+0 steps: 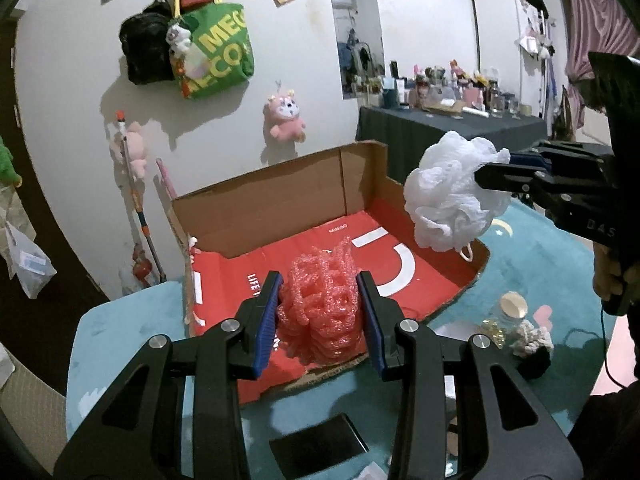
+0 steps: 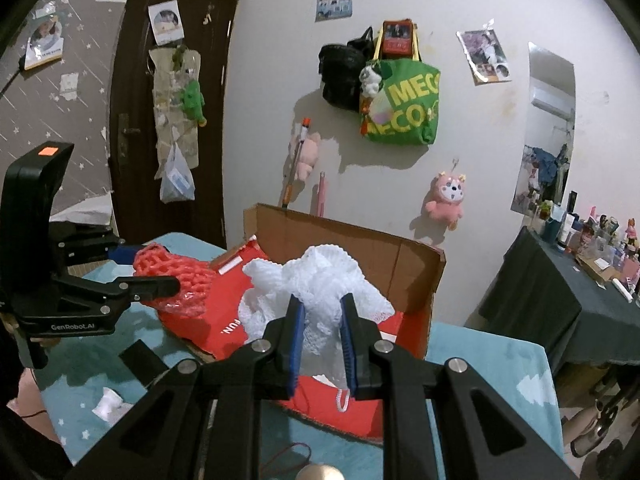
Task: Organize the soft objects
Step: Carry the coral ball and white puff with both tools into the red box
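My left gripper (image 1: 320,312) is shut on a pink foam net (image 1: 320,304) and holds it over the near edge of an open cardboard box (image 1: 280,204) with a red floor. My right gripper (image 2: 322,344) is shut on a white mesh bath puff (image 2: 308,292) and holds it above the box's right side. In the left wrist view the puff (image 1: 452,196) hangs in the air to the right of the box, with the right gripper (image 1: 496,170) behind it. In the right wrist view the left gripper (image 2: 160,276) holds the pink net (image 2: 172,272) at the left.
The box stands on a teal starred table cover (image 1: 532,256). A glass jar with a gold lid (image 1: 512,308) and a small white knitted item (image 1: 532,338) stand to the box's right. A black flat object (image 1: 316,444) lies near me. A cluttered dark table (image 1: 440,128) stands at the back right.
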`<control>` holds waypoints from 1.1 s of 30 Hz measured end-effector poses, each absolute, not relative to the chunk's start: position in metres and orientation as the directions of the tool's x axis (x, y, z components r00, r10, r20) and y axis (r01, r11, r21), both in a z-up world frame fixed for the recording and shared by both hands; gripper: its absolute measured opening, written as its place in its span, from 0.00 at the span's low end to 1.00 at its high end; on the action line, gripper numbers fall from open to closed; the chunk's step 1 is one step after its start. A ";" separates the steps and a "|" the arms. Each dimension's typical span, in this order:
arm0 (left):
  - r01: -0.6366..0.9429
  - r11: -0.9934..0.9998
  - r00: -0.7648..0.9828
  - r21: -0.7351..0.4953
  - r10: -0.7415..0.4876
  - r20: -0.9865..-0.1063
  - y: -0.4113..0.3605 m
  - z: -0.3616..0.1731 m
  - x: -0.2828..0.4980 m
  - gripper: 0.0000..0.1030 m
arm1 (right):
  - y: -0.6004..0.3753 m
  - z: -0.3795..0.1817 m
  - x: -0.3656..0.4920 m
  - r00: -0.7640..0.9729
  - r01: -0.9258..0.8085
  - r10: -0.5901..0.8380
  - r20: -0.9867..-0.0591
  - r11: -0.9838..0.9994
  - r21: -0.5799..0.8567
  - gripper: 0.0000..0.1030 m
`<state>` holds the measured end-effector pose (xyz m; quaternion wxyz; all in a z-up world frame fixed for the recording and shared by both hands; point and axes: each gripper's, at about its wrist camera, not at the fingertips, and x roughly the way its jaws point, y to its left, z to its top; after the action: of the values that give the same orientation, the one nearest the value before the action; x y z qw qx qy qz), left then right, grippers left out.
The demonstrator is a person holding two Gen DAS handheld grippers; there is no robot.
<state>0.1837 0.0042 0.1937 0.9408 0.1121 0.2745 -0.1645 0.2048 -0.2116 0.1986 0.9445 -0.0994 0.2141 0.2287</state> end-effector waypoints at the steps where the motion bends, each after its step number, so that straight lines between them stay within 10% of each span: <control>1: 0.375 0.919 0.789 0.120 -0.249 -0.562 0.004 0.193 0.189 0.35 | -0.210 0.199 0.210 0.800 -0.476 0.388 -0.459 0.875 -0.090 0.18; 33: 0.337 0.933 0.590 0.123 -0.107 -0.800 -0.023 0.082 0.424 0.37 | -0.157 0.096 0.442 0.619 -0.417 0.149 -0.771 0.894 -0.162 0.20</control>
<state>0.4245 -0.0234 0.0825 0.8819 0.1321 0.4347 -0.1260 0.4422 -0.1573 0.0963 0.8844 -0.1651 0.4063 0.1599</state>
